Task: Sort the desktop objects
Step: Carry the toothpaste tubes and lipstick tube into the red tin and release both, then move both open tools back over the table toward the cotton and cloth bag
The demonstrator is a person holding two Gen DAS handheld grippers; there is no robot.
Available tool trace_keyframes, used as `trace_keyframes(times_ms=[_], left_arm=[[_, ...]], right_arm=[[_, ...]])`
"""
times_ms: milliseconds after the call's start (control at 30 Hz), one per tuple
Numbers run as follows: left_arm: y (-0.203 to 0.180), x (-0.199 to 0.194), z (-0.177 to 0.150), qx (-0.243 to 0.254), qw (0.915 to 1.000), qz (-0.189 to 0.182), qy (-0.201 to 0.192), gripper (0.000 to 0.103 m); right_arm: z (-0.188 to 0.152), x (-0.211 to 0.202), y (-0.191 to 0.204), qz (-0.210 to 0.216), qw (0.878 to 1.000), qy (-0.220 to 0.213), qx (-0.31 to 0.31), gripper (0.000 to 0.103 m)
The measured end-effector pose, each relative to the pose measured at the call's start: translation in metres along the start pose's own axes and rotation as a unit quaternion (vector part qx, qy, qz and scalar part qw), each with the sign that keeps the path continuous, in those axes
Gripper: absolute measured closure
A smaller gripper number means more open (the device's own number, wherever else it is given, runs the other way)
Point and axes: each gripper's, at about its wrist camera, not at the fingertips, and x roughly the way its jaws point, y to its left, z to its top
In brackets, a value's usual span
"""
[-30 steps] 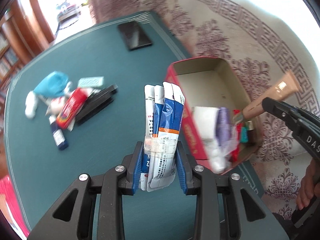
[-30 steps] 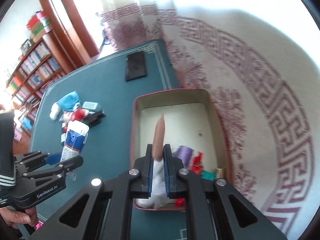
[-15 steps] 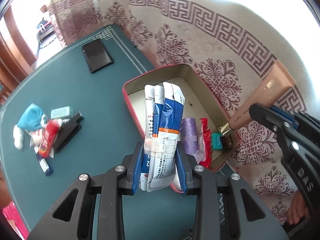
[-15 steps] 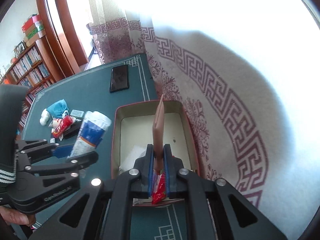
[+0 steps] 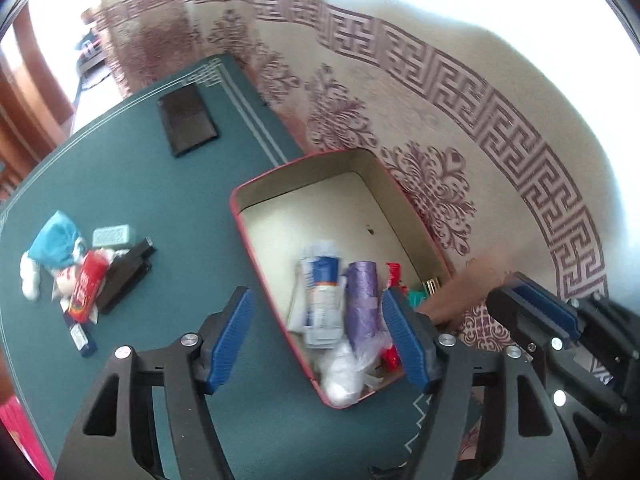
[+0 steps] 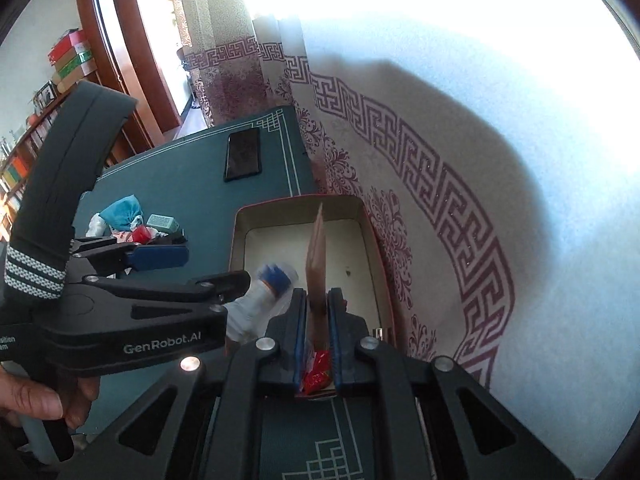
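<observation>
Green tabletop, sachets [image 5: 320, 292] in red box [image 5: 256, 240], below parted jaws.

The left gripper [image 5: 316, 336], which was clamped on the sachets [image 5: 322, 300] half a second ago, now gapes wide at lower centre. The sachets, blurred, now lie in the tin [image 5: 276, 176] beside the purple roll [image 5: 362, 296].

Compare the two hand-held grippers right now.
The left hand-held gripper is wide open and empty; the right hand-held gripper is shut on the tan tube. The left one's packets lie in the red box. Both hover over that box.
</observation>
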Motion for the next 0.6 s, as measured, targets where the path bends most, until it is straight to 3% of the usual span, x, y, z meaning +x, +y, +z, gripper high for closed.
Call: trace_keyframes(times_ms=[67, 100, 167, 200, 233, 467, 600], left_arm=[[0.011, -0.002, -0.002, -0.022, 0.9997, 0.004, 0.002, 0.032], [0.016, -0.004, -0.004, -0.034, 0.9994, 0.007, 0.001, 0.032], [0.029, -0.007, -0.010, -0.057, 0.9983, 0.015, 0.002, 0.032], [0.035, -0.008, -0.013, -0.067, 0.9976, 0.019, 0.003, 0.032], [0.039, -0.009, -0.016, -0.074, 0.9970, 0.023, 0.005, 0.032], [0.074, -0.017, -0.041, -0.125, 0.9910, 0.044, 0.016, 0.032], [0.094, -0.020, -0.060, -0.156, 0.9859, 0.055, 0.025, 0.032]], right_arm=[[0.000, 0.001, 0.001, 0.002, 1.000, 0.002, 0.003, 0.088], [0.000, 0.002, 0.001, 0.006, 1.000, 0.003, 0.007, 0.082], [-0.003, 0.002, 0.000, 0.016, 1.000, 0.005, 0.019, 0.057], [-0.003, 0.003, 0.000, 0.017, 1.000, 0.003, 0.026, 0.034], [-0.003, 0.002, -0.001, 0.018, 0.999, -0.001, 0.033, 0.024], [-0.002, 0.017, 0.008, 0.044, 0.997, 0.025, 0.060, 0.023], [-0.003, 0.028, 0.027, 0.055, 0.996, 0.046, 0.044, 0.023]])
